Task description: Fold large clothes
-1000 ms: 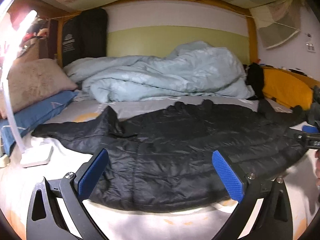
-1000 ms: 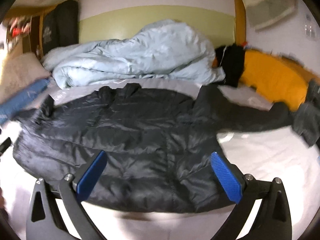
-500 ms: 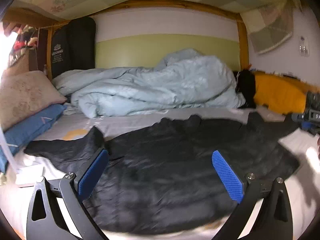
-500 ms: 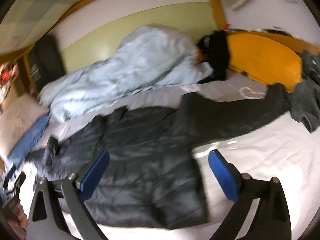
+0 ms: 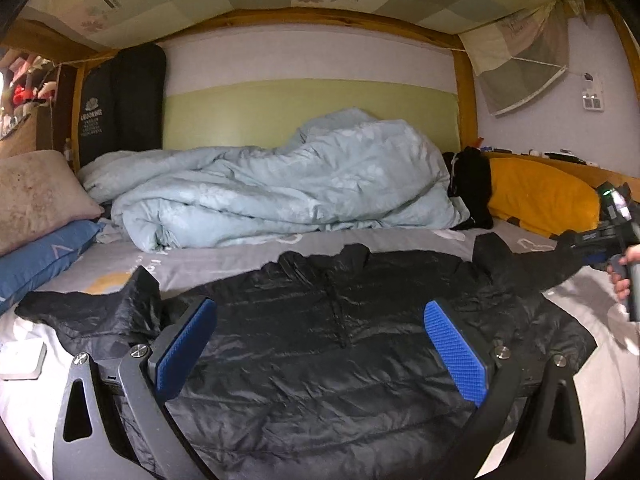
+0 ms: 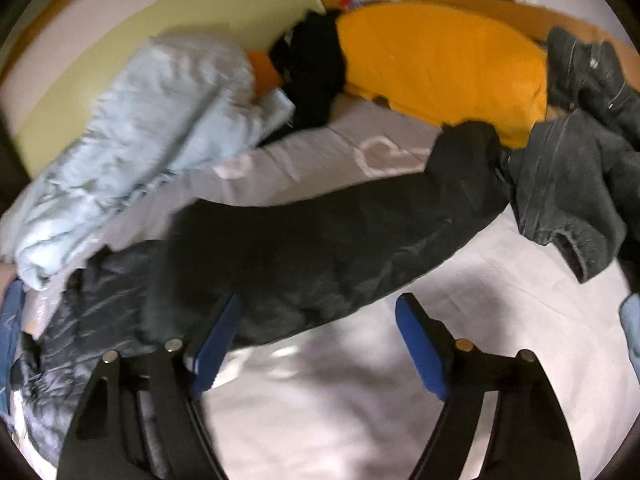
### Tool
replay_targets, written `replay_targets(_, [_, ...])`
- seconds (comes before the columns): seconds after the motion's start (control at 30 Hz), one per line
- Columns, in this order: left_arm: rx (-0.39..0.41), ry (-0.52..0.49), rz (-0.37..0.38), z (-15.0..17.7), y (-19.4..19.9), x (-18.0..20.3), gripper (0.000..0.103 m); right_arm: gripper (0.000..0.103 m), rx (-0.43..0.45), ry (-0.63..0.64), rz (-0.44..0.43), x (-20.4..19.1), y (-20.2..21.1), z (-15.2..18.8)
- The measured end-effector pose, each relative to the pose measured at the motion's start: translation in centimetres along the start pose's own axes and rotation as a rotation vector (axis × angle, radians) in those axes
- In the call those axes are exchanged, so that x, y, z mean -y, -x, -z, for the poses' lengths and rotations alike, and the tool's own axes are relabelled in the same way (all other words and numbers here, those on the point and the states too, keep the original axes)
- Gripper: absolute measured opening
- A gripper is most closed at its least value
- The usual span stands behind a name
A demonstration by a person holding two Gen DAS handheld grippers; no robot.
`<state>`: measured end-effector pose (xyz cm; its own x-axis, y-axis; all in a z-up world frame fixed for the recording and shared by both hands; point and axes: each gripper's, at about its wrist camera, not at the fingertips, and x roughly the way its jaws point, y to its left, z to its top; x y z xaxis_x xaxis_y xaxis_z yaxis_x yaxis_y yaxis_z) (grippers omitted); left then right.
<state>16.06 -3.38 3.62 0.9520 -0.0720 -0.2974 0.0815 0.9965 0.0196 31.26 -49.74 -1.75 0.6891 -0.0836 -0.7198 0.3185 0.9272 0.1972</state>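
Observation:
A black quilted jacket (image 5: 340,344) lies spread flat on the bed, both sleeves out to the sides. My left gripper (image 5: 320,344) hovers open over its lower body, nothing between the blue pads. In the right wrist view the jacket's right sleeve (image 6: 352,236) runs across the sheet toward the yellow pillow. My right gripper (image 6: 316,340) is above the sleeve's lower edge with its jaws closing; only the sleeve's hem and white sheet lie between them, and the pads touch nothing. The right gripper also shows at the far right of the left wrist view (image 5: 612,240), held by a hand.
A crumpled pale blue duvet (image 5: 280,184) fills the back of the bed. A yellow pillow (image 6: 436,60) and a dark grey garment (image 6: 580,184) lie at the right. Pink and blue pillows (image 5: 44,224) are stacked at the left, and a white lamp base (image 5: 22,360) sits near the left edge.
My right gripper has swung right, from over the jacket's body to over its right sleeve, and its jaws have narrowed. The left gripper has drifted slightly and stays open.

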Motion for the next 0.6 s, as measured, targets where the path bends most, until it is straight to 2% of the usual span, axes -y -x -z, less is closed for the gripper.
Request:
replay_targets(0.2, [-0.086,-0.017,-0.004,-0.9,-1.6,-1.0,0.103,0.067,-0.075,-0.131,0.017,3.7,-5.0,-0.7])
replay_targets(0.27, [-0.119,0.002,-0.009,-1.3,-2.2,-2.2,0.103,0.057,-0.051,-0.153,0.012,4.4,-5.3,-0.9])
replay_targets(0.3, [-0.139,0.012,-0.011,-1.5,-2.4,-2.9,0.103,0.044,-0.031,-0.137,0.021,4.5,-5.3,-1.0])
replay_targets(0.33, [-0.155,0.02,-0.014,-1.6,-2.5,-3.6,0.103,0.026,-0.026,-0.125,0.022,4.5,-5.4,-1.1])
replay_targets(0.4, [-0.17,0.025,-0.027,-1.7,-2.2,-4.9,0.103,0.005,-0.02,-0.126,-0.026,4.8,-5.4,-0.9])
replay_targets(0.5, [-0.169,-0.002,-0.077,-1.7,-1.2,-6.5,0.103,0.003,0.033,-0.123,-0.041,3.7,-3.5,-1.4])
replay_targets(0.57, [-0.159,-0.012,-0.099,-1.8,-0.3,-7.4,0.103,0.003,0.079,-0.095,-0.08,2.2,-1.6,-2.0])
replay_targets(0.6, [-0.158,-0.016,-0.111,-1.8,0.0,-7.9,0.103,0.003,0.107,-0.075,-0.126,0.8,0.2,-2.2])
